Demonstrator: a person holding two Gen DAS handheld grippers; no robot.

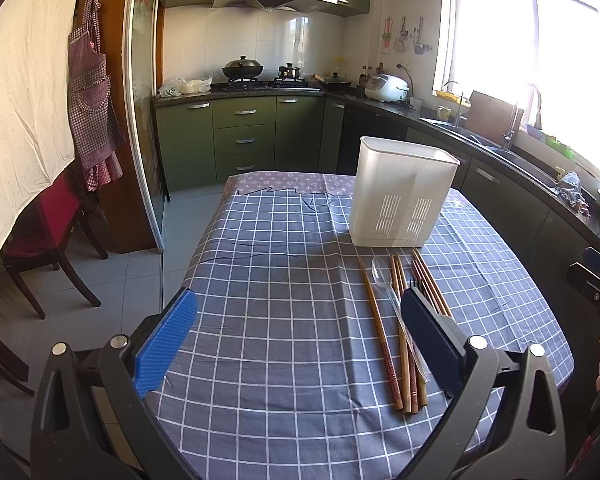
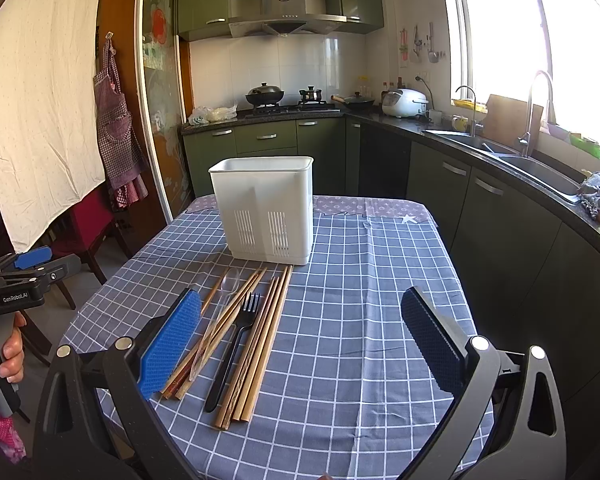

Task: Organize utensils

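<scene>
Both grippers' jaws stand spread wide, holding nothing: the left gripper [image 1: 300, 344] and right gripper [image 2: 312, 344] carry ribbed blue rubber pads [image 2: 172, 344]. Low in the right view, left of centre, slim wooden chopsticks [image 2: 260, 344], a clear plastic spoon [image 2: 228, 284] and a black plastic fork [image 2: 236, 336] lie on the grey checked tablecloth [image 2: 360, 300], just before the white slotted plastic holder [image 2: 266, 208].

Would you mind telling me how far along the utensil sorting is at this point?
Nothing looks done yet: the chopsticks, the black fork and the clear spoon all lie on the checked tablecloth in front of the white holder. Nothing is in hand either; the left gripper and right gripper are both open and empty. All the utensils remain to be moved into the holder.
</scene>
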